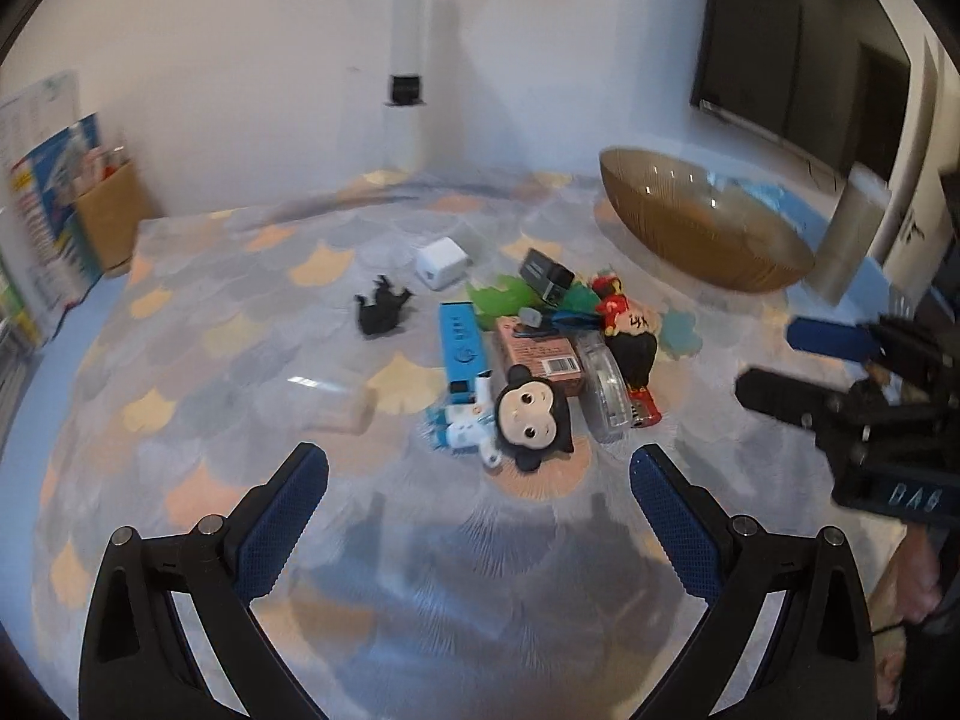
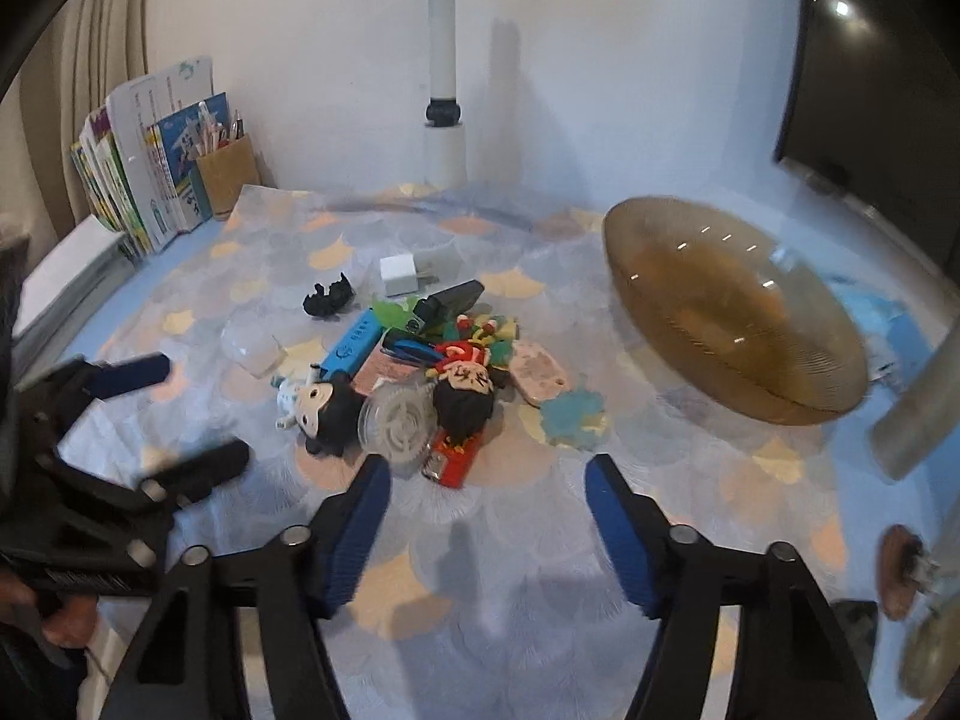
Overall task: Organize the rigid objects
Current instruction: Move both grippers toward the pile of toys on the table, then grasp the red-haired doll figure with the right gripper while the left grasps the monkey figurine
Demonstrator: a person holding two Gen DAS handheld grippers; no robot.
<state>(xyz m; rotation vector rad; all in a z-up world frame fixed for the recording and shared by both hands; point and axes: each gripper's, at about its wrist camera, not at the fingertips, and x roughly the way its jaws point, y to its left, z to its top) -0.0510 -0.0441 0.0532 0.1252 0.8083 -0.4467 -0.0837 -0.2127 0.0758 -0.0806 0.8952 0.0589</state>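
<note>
1. Left wrist view shows the left gripper (image 1: 480, 480) hovering above the patterned tablecloth (image 1: 198, 396), its blue-padded fingers spread wide with nothing between them; the right gripper (image 1: 774, 360) sits at the right edge, also spread and empty.
2. Right wrist view shows the pile to sort lying just beyond the right gripper (image 2: 487, 483), in the middle of the cloth, left of the amber ribbed glass bowl (image 2: 732, 318), which I judge to be the likely destination.
3. Nearest the grippers lie the black-haired big-headed doll figure (image 1: 531, 417), the clear round plastic tape dispenser (image 1: 609, 396) and the red-robed figurine with black base (image 1: 630, 333). These look light and hard; the dispenser's smooth shell may slip, so a pinch across its flat sides seems safest, and the doll is best taken across the head.
4. The long blue rectangular box (image 1: 461, 342) and the pink cardboard box (image 1: 537, 351) look stiff and light; grip each across its narrow width.
5. The pieces touch and overlap, so lifting one may drag its neighbours.
6. Set apart on the cloth are the white cube charger (image 1: 441, 261), the small black animal figure (image 1: 384, 309) and a clear plastic cup (image 2: 252, 348), easy to overlook.
7. Books (image 2: 150, 180) and a brown pen holder (image 2: 231, 177) stand at the far left corner, well apart from the pile.
</note>
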